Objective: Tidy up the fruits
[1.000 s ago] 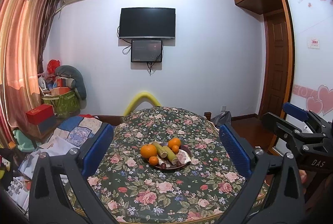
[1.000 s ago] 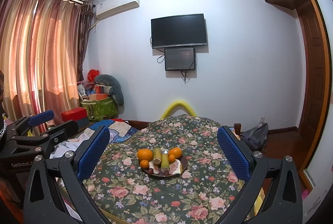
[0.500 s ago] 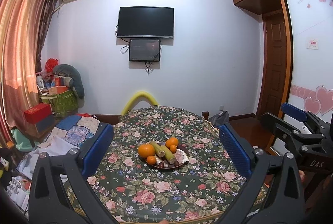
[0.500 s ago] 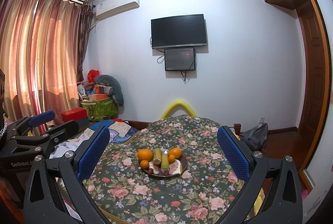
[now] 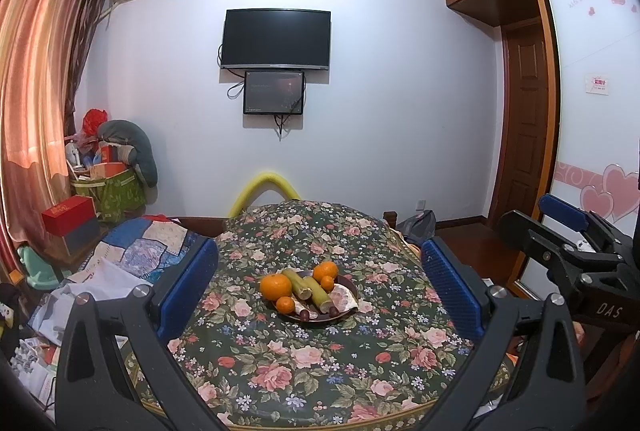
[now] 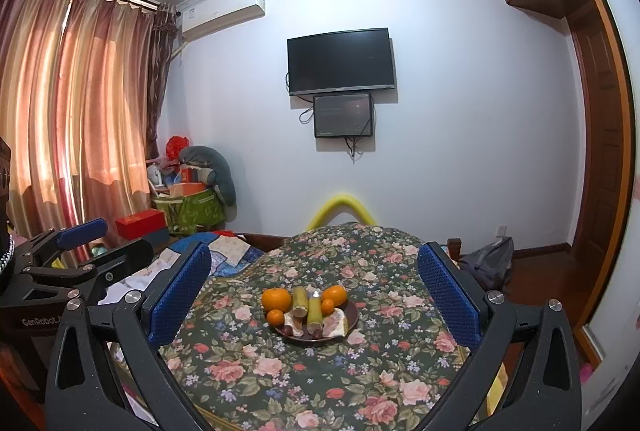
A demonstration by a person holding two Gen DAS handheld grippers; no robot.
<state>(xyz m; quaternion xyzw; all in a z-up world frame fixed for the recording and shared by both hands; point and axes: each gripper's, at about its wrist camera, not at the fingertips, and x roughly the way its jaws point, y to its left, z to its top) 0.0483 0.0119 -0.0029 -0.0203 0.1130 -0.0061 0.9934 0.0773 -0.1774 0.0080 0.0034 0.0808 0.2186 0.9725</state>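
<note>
**Floral cloth, one dark plate, all fruit gathered on it**

Floral cloth covers the round desk (image 5: 304, 359), and the dark plate (image 6: 352, 315) sits near its middle, ahead of both tools and well short of either. I hold the left tool (image 5: 320, 291) and the right tool (image 6: 312, 295) with their jaws spread wide and nothing between the blue pads.

From the right wrist view the plate lies almost dead ahead; from the left wrist view it sits slightly right of centre, so I judge the two tools about equally near.

On the plate: a large orange (image 6: 276, 299) at its left edge with a small orange (image 6: 275, 317) in front, two sugarcane pieces (image 6: 307, 306) lying side by side with their long axes running from me toward the far edge, another orange (image 6: 335, 295) at the far right, pale pomelo pieces (image 6: 335, 325) at the near right, and small dark fruits (image 6: 316, 331) along the near rim. No fruit shows on the cloth itself.

Such a plate fits fruit already gathered, or fruit waiting to be sorted out.
</note>
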